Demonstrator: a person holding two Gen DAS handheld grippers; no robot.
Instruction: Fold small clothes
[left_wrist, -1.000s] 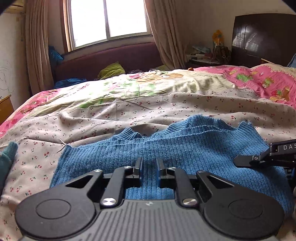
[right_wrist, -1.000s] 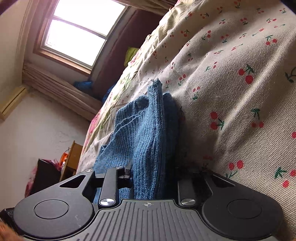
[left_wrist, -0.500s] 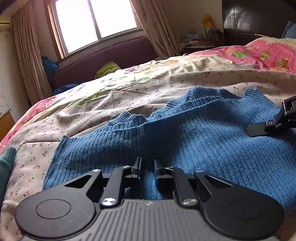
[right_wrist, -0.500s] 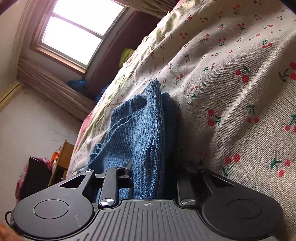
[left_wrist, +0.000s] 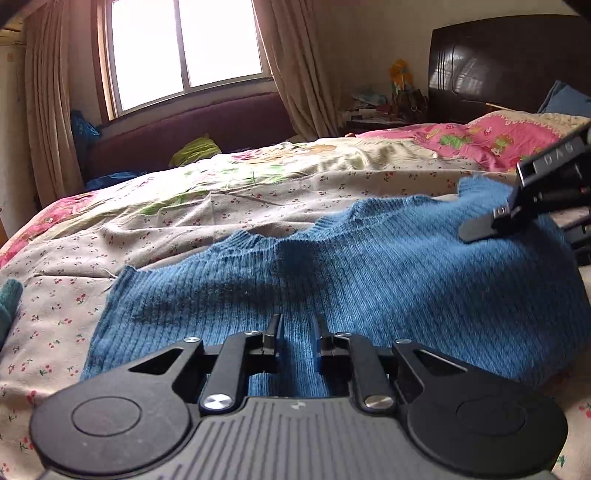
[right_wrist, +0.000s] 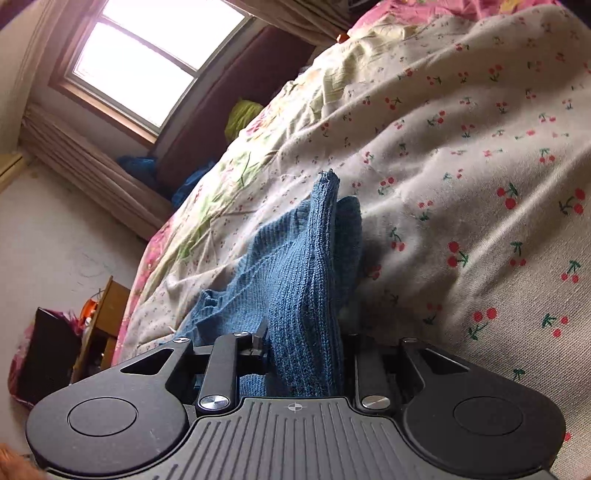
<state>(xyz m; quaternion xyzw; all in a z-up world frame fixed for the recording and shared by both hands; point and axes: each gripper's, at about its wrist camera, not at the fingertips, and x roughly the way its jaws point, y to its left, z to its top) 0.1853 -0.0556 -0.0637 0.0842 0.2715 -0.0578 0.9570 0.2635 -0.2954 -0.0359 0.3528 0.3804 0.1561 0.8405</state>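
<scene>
A blue ribbed knit sweater (left_wrist: 369, 280) lies spread on the cherry-print bed cover (left_wrist: 184, 236), neckline toward the far side. My left gripper (left_wrist: 297, 330) sits at its near hem. Knit fills the narrow gap between its fingers, and the jaws are opening slightly. In the right wrist view my right gripper (right_wrist: 304, 334) is shut on a bunched fold of the sweater (right_wrist: 306, 266) that stands up between its fingers; these jaws are also easing open a little. In the left wrist view the right gripper (left_wrist: 517, 221) holds the sweater's right side lifted off the bed.
A teal cloth (left_wrist: 9, 299) lies at the bed's left edge. Pink floral bedding (left_wrist: 498, 138) and a dark headboard (left_wrist: 498, 62) stand at the far right. A maroon sofa (left_wrist: 184, 133) runs under the window. A small wooden cabinet (right_wrist: 99, 332) stands beside the bed.
My right gripper has risen with the sweater's right side, which now hangs off the cover. My left gripper has dropped a little toward the near hem, and its fingers stand slightly wider apart.
</scene>
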